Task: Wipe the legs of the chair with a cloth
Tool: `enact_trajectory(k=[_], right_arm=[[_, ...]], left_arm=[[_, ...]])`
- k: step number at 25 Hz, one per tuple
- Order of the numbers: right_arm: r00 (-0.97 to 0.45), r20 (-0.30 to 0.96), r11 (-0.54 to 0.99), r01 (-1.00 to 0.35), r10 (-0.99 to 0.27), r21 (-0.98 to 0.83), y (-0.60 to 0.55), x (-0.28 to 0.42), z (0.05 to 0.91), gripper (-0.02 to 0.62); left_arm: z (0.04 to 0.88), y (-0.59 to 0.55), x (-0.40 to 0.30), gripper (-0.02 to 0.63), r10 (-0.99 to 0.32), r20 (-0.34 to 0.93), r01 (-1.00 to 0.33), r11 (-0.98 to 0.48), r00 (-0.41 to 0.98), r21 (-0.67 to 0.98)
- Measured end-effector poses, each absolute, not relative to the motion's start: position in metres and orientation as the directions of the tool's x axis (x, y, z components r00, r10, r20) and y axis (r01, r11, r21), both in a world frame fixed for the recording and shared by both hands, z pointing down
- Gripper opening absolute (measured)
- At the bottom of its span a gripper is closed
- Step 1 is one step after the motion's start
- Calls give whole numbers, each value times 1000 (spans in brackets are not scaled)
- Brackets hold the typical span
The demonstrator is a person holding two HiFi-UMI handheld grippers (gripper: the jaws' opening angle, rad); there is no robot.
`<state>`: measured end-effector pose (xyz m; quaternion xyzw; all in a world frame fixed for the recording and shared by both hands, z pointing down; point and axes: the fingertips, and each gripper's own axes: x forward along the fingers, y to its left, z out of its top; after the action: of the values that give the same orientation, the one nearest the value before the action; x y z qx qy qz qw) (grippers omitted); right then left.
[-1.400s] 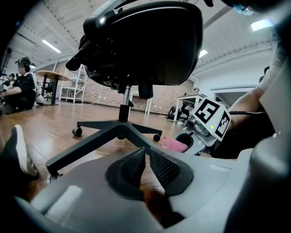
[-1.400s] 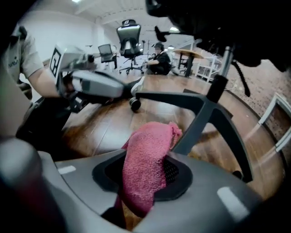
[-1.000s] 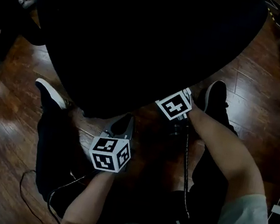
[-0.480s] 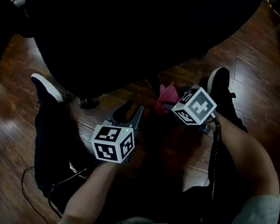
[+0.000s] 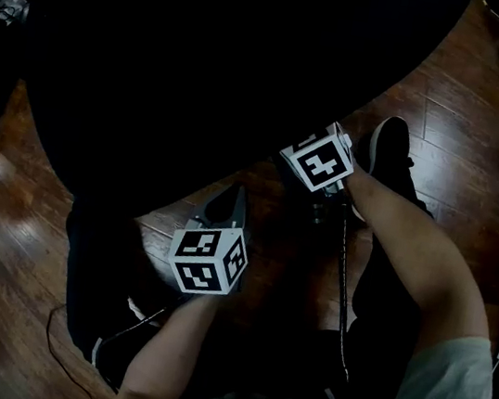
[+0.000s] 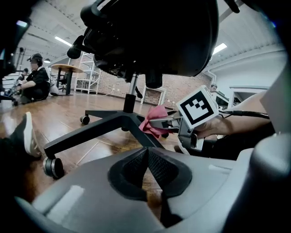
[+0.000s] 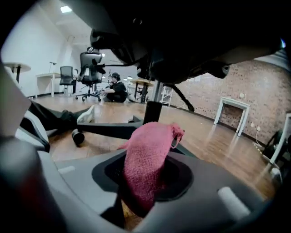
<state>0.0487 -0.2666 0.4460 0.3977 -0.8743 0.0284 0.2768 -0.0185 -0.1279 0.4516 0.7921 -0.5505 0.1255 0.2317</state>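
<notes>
The right gripper [image 7: 145, 182] is clamped on the pink cloth [image 7: 148, 157], which sits by a chair leg [image 6: 97, 127] near the hub. Wiping looks under way, and the other legs seem still to do. The left gripper [image 6: 148, 170] has just been closing; its jaws are together with nothing between them. Room is tight, with the seat [image 6: 150, 32] overhead, the floor [image 6: 86, 107] below, a caster [image 6: 53, 167] at the leg's end and a shoe [image 6: 27, 136] beside it.

Pink woven cloth [image 7: 148, 159], black chair legs [image 6: 91, 130], black-and-white marker cube [image 5: 208, 259], glossy brown wood floor [image 5: 469, 116]
</notes>
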Motion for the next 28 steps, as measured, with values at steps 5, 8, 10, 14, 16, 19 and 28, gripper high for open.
enact_trajectory(k=[5, 8, 10, 14, 16, 19, 28], right_arm=[[-527, 608, 712, -696, -595, 93, -239, 63, 477, 126], [-510, 727, 738, -675, -459, -7, -203, 92, 507, 123], [-505, 799, 779, -623, -327, -75, -169, 108, 529, 123], [-507, 849, 836, -524, -151, -164, -118, 128, 549, 121], [-516, 847, 851, -494, -125, -176, -110, 133, 546, 121], [-553, 810, 853, -503, -194, -139, -123, 142, 524, 121], [-616, 697, 839, -543, -367, -39, -157, 147, 473, 123]], left_arm=[[458, -133, -21, 5, -817, 468, -940, -264, 337, 215], [465, -136, -9, 97, -803, 473, -930, -281, 363, 238], [470, -136, 5, 175, -784, 482, -918, -298, 392, 262], [482, -137, 31, 236, -754, 511, -909, -308, 413, 280], [488, -142, 43, 239, -747, 527, -913, -299, 406, 279], [495, -155, 59, 244, -747, 549, -925, -271, 376, 265], [527, -183, 76, 272, -744, 640, -982, -157, 189, 108]])
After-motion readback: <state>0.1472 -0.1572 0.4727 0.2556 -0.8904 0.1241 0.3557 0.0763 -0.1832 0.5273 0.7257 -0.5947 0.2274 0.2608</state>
